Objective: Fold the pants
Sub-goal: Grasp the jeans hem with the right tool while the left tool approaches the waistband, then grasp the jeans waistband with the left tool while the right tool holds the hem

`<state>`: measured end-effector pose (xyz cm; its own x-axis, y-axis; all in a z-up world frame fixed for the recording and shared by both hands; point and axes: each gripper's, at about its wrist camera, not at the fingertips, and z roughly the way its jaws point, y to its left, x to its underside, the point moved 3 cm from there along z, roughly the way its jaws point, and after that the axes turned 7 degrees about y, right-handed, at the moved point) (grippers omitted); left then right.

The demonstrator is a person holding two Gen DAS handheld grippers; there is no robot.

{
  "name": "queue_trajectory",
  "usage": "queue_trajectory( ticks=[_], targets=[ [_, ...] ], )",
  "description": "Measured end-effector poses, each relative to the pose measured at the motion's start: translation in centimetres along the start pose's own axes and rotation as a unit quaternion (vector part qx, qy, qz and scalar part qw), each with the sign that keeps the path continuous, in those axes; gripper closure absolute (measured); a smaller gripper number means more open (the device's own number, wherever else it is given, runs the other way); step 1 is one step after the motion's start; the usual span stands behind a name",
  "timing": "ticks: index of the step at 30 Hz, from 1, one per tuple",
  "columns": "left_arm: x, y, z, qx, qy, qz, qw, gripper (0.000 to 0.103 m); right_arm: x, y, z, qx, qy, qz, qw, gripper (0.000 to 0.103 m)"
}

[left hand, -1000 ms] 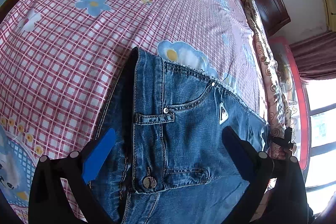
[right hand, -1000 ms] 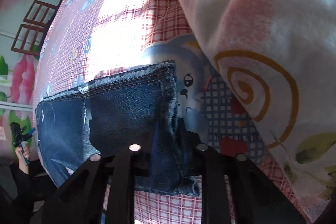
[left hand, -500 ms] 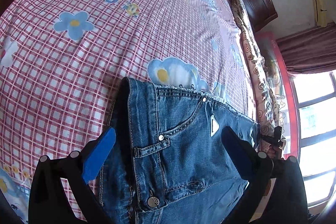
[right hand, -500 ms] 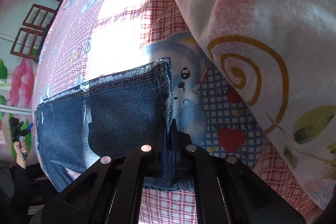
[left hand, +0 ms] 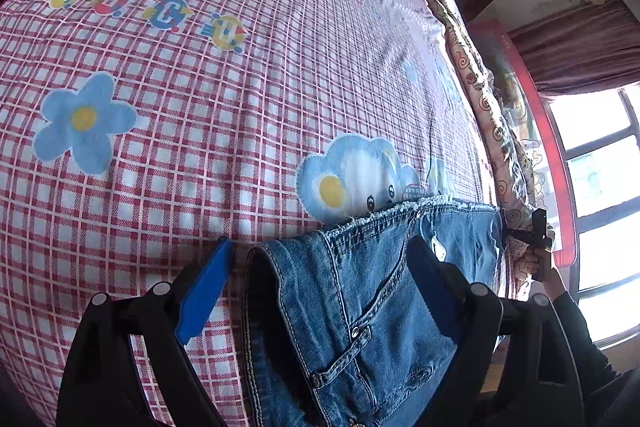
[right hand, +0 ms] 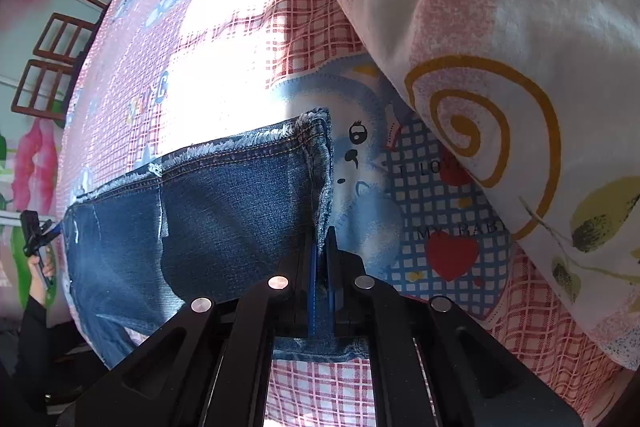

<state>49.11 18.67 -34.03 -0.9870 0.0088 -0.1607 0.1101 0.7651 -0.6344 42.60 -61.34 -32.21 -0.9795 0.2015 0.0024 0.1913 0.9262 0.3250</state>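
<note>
Right tool [right hand: 320,251] has clamped the pants' [right hand: 240,195] hem; left tool [left hand: 320,287] (spread) straddles the waistband.

The left hand-held gripper [left hand: 320,279] has its jaws spread wide, blue pads well apart. The right hand-held gripper [right hand: 321,251] has its jaws pressed together, blue pads nearly meeting on denim.
</note>
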Motion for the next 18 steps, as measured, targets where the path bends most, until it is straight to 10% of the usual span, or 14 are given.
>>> queue_trajectory(
  ticks=[11, 18],
  targets=[
    [0.7, -2.6, 1.4, 0.008, 0.013, 0.104, 0.9944, 0.029, -0.1, -0.8, 0.0, -0.005, -0.002, 0.012, 1.0, 0.1],
    [-0.6, -2.6, 1.8, -0.054, 0.008, 0.143, 0.9882, 0.073, -0.3, -1.0, -0.1, -0.003, -0.01, 0.009, 1.0, 0.1]
  ],
)
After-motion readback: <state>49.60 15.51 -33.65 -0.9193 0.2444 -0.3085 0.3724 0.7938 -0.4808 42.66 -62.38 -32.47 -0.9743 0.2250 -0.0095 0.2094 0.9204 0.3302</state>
